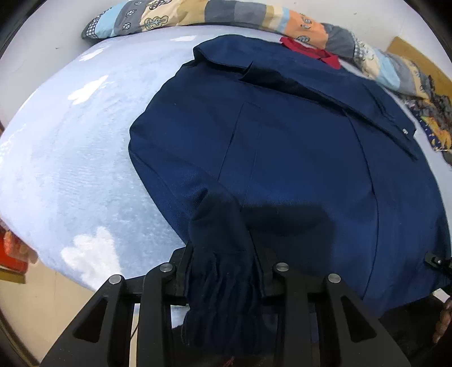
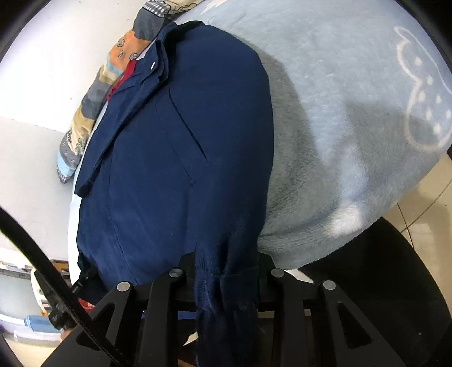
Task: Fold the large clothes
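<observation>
A large navy blue jacket [image 1: 296, 146] lies spread on a light blue blanket [image 1: 84, 146], its collar toward the far side with a red lining [image 1: 313, 52] showing. My left gripper [image 1: 223, 271] is shut on the ribbed hem at the jacket's near left corner; bunched cloth hangs between the fingers. The jacket also shows in the right wrist view [image 2: 175, 158]. My right gripper [image 2: 226, 276] is shut on the hem at the near right corner. The right gripper's tip shows in the left wrist view [image 1: 436, 261].
A patchwork quilt [image 1: 197, 14] is bunched along the far edge of the bed by the white wall. The blanket [image 2: 353, 113] extends to both sides of the jacket. Tiled floor [image 2: 423, 203] and a dark round object [image 2: 381, 268] lie at the right.
</observation>
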`<state>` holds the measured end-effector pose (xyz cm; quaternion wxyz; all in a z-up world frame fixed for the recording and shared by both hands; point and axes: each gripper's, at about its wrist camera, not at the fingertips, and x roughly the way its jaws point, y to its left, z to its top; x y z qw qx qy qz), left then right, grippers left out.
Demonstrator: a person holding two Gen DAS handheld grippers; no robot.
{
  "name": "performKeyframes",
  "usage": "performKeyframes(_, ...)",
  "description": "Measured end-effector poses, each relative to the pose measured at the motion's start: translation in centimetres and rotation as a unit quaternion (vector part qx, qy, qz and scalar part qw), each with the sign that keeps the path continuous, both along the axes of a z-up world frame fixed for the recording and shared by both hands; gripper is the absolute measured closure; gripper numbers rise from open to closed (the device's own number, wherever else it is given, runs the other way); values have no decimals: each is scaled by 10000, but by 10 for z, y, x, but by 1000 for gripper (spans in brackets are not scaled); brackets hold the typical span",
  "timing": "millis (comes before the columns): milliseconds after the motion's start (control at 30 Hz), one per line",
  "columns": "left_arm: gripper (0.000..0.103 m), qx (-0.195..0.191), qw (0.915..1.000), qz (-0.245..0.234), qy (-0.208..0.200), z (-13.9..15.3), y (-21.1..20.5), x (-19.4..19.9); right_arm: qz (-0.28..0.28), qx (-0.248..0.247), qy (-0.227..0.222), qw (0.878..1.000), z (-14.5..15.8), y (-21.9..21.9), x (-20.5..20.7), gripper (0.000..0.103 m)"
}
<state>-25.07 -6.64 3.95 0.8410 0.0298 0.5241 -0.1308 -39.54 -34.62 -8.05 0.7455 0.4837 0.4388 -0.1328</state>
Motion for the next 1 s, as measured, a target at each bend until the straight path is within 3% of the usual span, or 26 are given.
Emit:
performKeyframes(67, 67, -222, 9997, 23, -87, -2, 7, -4, 44, -13, -161, 9999, -2, -3, -8, 74)
performKeyframes(100, 58, -280, 9995, 88, -80, -4, 11, -5, 46, -20, -230, 9997, -3, -4, -10, 74)
performKeyframes(133, 56, -328, 9991, 267, 83, -8, 16, -4, 35, -27, -267, 9996, -3, -4, -10, 74)
performKeyframes(333, 53, -600, 9972, 377, 221, -13, 26, -3, -143, -68, -366, 9992, -2, -1, -20, 70)
performKeyframes(467, 50, -647, 9969, 354, 266, -15, 27, -4, -197, -14, -465, 9987, 3, 0, -21, 60)
performKeyframes(533, 51, -606, 9974, 317, 238, -15, 25, -7, -206, -12, -482, 9986, 3, 1, -25, 60)
performKeyframes(567, 56, -552, 9979, 271, 195, -15, 24, -10, -202, -2, -497, 9986, 2, 1, -27, 58)
performKeyframes(600, 68, -517, 9984, 205, 133, -14, 22, -12, -204, -9, -508, 9985, 6, 3, -21, 59)
performKeyframes(633, 76, -516, 9985, 171, 104, -14, 21, -14, -172, -81, -540, 9984, 10, 5, -17, 68)
performKeyframes(667, 77, -485, 9987, 164, 31, -12, 20, -16, -129, -217, -537, 9982, 14, 10, -13, 85)
performKeyframes(733, 80, -490, 9985, 222, -71, -11, 20, -20, -60, -540, -517, 9972, 21, 17, -9, 92)
performKeyframes(867, 83, -875, 9951, 450, -61, -9, 31, -24, -178, -386, -846, 9955, 26, 14, -20, 93)
performKeyframes(1000, 81, -831, 9956, 399, 178, -15, 30, -22, -236, -210, -848, 9959, 18, 7, -24, 93)
